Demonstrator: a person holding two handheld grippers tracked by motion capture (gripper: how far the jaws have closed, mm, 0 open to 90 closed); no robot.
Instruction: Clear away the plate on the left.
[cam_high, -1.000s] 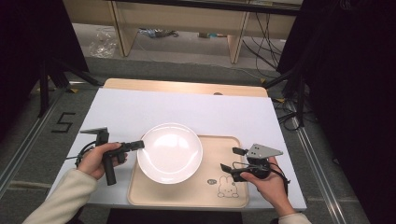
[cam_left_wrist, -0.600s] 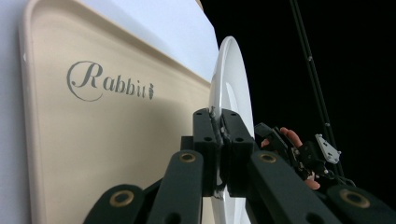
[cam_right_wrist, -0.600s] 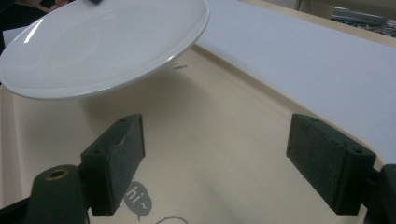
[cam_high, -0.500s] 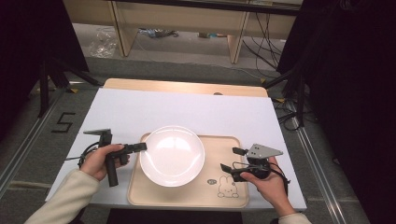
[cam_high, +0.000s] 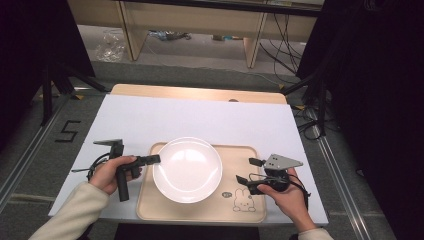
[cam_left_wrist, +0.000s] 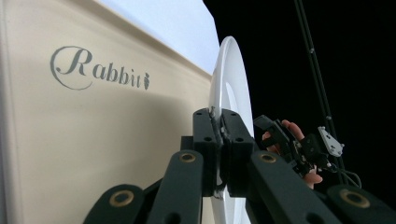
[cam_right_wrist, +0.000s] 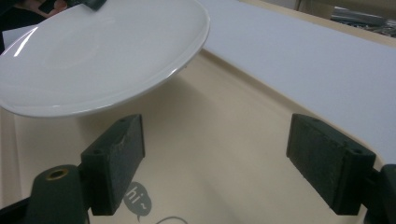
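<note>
The left gripper (cam_high: 154, 159), pinching the white plate (cam_high: 187, 169) at its 9 o'clock rim, has carried it rightward over the tray (cam_high: 250, 210). The right gripper (cam_high: 248, 170) waits spread at 3 o'clock; set-down seems near.

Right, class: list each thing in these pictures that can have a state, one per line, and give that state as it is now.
Left tool: shut on the plate's rim.
Right tool: open, holding nothing, over the tray.
Plate: bare, gripped at its left edge, its far side raised off the tray.
Tray: lying flat on the white mat, under the plate.
White mat: spread flat on the table.
</note>
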